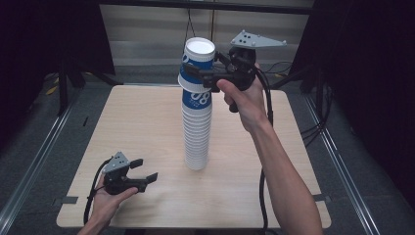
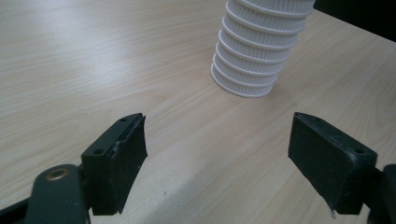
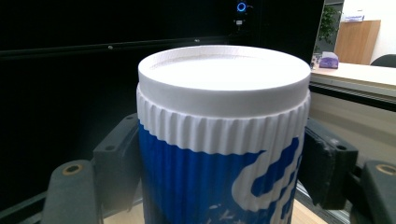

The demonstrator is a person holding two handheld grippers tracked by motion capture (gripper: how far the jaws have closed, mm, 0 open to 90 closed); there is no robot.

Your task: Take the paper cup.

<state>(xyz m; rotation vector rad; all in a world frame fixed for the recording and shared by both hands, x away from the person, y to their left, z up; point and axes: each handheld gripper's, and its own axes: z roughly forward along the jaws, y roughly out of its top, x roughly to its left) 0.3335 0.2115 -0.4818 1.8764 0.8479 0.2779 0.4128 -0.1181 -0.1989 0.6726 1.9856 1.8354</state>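
A tall stack of upside-down ribbed paper cups stands at the middle of the wooden table. Its base also appears in the left gripper view as the cup stack, just ahead of the jaws. The top cup is blue and white with its flat bottom facing up. My right gripper is shut on the top cup, one jaw on each side, high above the table. A second blue cup shows just beneath it. My left gripper rests open near the front left, empty, jaws toward the stack.
Metal rails run along the floor on both sides of the table. Cables trail on the floor at the right. Dark curtains flank the scene. Bare tabletop lies left of the stack.
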